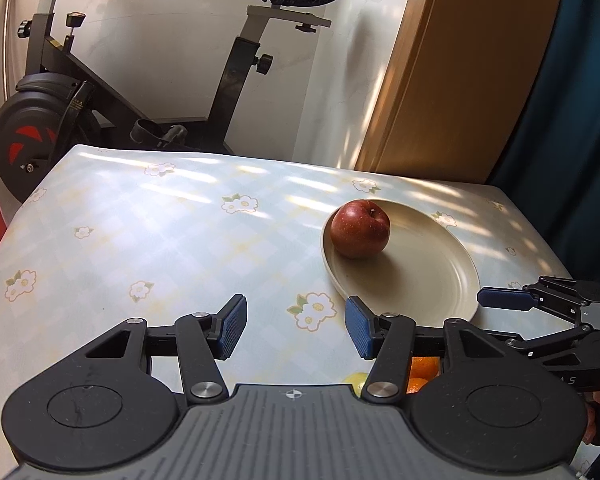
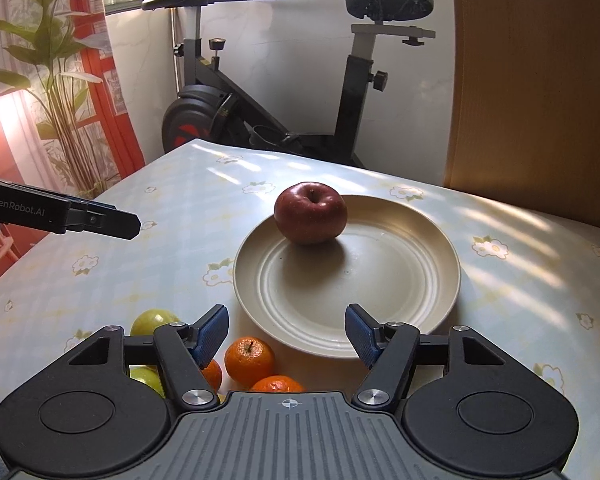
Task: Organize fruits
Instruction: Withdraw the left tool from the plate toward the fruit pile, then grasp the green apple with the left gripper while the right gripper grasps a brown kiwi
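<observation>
Oranges (image 2: 249, 361) and green fruits (image 2: 153, 321) sit loose on the table (image 2: 172, 208) just beside the plate (image 2: 380, 280), waiting; only the red apple (image 2: 310, 213) rests on it. Both the left gripper (image 1: 296, 326) and right gripper (image 2: 286, 334) hang partly open, holding nothing.

Both wrist views look downward, apparently close, sharing the plate (image 1: 440, 276).

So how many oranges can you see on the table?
3, clustered just in front of the plate: one nearest it, one at the camera's edge, one half-hidden behind a finger. More may be hidden.
</observation>
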A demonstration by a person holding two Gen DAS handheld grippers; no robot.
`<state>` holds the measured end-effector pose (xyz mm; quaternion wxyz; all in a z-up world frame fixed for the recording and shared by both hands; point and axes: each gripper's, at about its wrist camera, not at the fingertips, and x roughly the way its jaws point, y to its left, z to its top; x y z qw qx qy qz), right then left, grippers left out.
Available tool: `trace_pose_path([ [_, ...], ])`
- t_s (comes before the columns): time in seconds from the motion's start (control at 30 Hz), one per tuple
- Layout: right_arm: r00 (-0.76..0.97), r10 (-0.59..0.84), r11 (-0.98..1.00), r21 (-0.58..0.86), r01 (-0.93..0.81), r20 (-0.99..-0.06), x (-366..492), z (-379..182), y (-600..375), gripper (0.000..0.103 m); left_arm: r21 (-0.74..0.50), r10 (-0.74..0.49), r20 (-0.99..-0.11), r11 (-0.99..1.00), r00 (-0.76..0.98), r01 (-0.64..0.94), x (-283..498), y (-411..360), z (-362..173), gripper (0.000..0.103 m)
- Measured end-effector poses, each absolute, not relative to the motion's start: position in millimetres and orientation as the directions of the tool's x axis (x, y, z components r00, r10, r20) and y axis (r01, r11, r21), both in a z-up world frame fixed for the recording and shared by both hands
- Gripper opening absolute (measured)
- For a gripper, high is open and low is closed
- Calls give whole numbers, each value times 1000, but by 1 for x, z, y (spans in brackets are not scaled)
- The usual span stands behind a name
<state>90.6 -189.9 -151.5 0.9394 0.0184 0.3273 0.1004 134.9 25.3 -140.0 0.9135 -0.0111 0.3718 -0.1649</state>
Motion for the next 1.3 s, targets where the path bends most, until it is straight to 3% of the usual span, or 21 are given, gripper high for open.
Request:
trace_pose_path([
  [0.37, 793, 99, 980, 196, 26, -601, 63, -156, -197, 61, -106, -245, -671, 966, 700, 236, 108, 23, -146, 57],
  [0.47, 801, 61, 982, 180, 59, -595, 57, -154, -195, 69, -97, -250, -668, 963, 701, 251, 102, 22, -146, 57],
  [0.7, 804, 73, 983, 179, 43, -591, 43, -148, -192, 76, -107, -264, -661, 960, 702, 260, 97, 23, -143, 57],
  [1.0, 807, 42, 990, 136, 48, -589, 37, -147, -196, 76, -124, -264, -645, 962, 718, 242, 87, 26, -142, 57],
  [1.17, 812, -24, 989, 107, 106, -583, 33, -147, -212, 65, -145, -274, -641, 960, 717, 238, 82, 25, -146, 57],
  [1.3, 780, -32, 982, 125, 140, -625, 32, -162, -230, 41, -185, -293, -649, 956, 702, 228, 82, 27, -149, 57],
])
